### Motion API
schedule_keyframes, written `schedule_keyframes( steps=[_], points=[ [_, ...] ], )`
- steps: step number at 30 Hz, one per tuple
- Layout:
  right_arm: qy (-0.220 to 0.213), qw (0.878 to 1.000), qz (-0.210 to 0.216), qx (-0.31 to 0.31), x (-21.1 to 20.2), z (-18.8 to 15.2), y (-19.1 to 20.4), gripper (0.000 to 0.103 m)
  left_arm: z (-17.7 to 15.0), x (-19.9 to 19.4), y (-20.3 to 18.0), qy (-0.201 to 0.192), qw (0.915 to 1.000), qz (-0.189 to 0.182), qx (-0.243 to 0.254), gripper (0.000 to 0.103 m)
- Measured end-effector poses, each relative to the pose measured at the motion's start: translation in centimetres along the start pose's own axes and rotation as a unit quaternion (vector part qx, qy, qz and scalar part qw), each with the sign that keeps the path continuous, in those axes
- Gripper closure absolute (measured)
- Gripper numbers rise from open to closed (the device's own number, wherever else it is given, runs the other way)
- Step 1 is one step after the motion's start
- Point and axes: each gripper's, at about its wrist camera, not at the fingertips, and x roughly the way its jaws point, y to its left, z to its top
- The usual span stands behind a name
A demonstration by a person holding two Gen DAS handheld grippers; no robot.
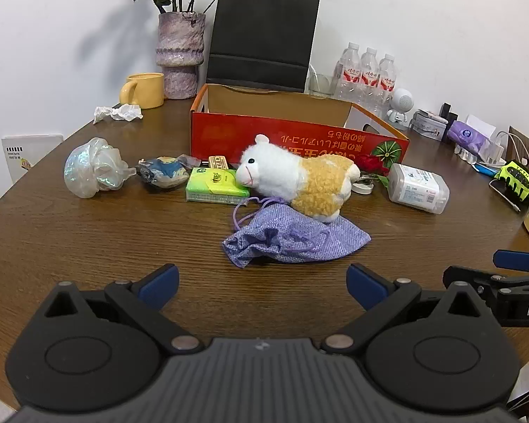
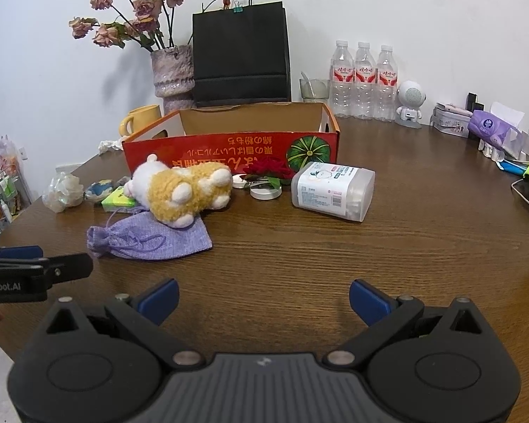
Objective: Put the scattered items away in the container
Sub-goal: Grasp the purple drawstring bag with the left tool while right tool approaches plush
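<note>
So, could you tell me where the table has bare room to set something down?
Bare wood lies between both open grippers, left and right, and the purple drawstring pouch, and right of the clear plastic box. It is crowded along the red cardboard box's front wall, around the plush sheep.

Two low side-by-side wrist views, both facing the red box [image 1: 292, 134].

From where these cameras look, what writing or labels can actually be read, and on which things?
"nRobot.AI": side of the left gripper, start cut off by the picture edge.
"DA": side of the right gripper, rest cut off.
Upside-down yellow East Asian characters: front of the red box, not clear enough to quote.
Water bottles, clear plastic container, green tissue pack: print too small or blurred.
</note>
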Motion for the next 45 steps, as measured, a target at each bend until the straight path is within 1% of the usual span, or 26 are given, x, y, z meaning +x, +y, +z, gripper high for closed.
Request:
schedule_keyframes(
  steps=[11, 18, 26, 31, 35, 36, 38, 39, 40, 41, 42, 43, 45],
  points=[
    [0.007, 1.0, 0.003, 0.003, 0.3, 0.0, -0.2, 0.0, -0.2, 0.3, 0.0, 0.005, 1.0, -0.001, -0.001, 0.0],
    [0.013, 1.0, -0.003, 0.005, 0.9, 0.1, -0.5, 0.0, 0.6, 1.0, -0.3, 0.003, 1.0, -0.004, 0.005, 0.0],
    [0.022, 1.0, -0.009, 0.008, 1.9, 0.3, -1.1, 0.0, 2.0, 3.0, -0.9, 0.0, 1.0, -0.008, 0.005, 0.0],
    [0.023, 1.0, -0.009, 0.004, 2.5, 0.7, -1.0, 0.0, 2.6, 4.8, -1.1, 0.007, 0.9999, 0.003, 0.008, 0.0],
    [0.025, 1.0, -0.006, 0.001, 3.1, 1.1, -0.8, 0.0, 2.9, 6.0, -1.0, 0.012, 0.9999, 0.0, 0.006, 0.001],
    [0.025, 1.0, -0.005, 0.0, 3.3, 1.2, -0.7, 0.0, 2.9, 6.3, -0.9, 0.015, 0.9999, -0.001, 0.004, 0.003],
    [0.027, 1.0, -0.003, -0.001, 3.6, 1.4, -0.5, 0.0, 3.0, 6.8, -0.6, 0.022, 0.9997, -0.009, -0.003, 0.012],
    [0.027, 1.0, -0.002, -0.002, 3.7, 1.4, -0.4, 0.0, 3.0, 7.1, -0.5, 0.029, 0.9995, -0.012, -0.004, 0.021],
    [0.028, 1.0, -0.001, -0.002, 3.9, 1.5, -0.3, 0.0, 2.9, 7.5, -0.4, 0.036, 0.9993, -0.012, -0.005, 0.034],
    [0.029, 1.0, 0.0, -0.003, 4.0, 1.5, -0.3, 0.0, 2.8, 7.5, -0.4, 0.031, 0.9995, -0.012, -0.001, 0.04],
    [0.029, 1.0, 0.001, -0.003, 4.2, 1.6, -0.1, 0.0, 2.8, 7.4, -0.3, 0.028, 0.9995, -0.015, 0.002, 0.058],
    [0.03, 1.0, 0.002, -0.004, 4.3, 1.7, 0.0, 0.0, 2.7, 7.4, 0.0, 0.026, 0.9994, -0.021, -0.008, 0.063],
    [0.029, 1.0, 0.003, -0.005, 4.4, 1.8, 0.2, 0.0, 2.8, 7.2, 0.7, 0.027, 0.9986, -0.034, -0.031, 0.069]
  ],
)
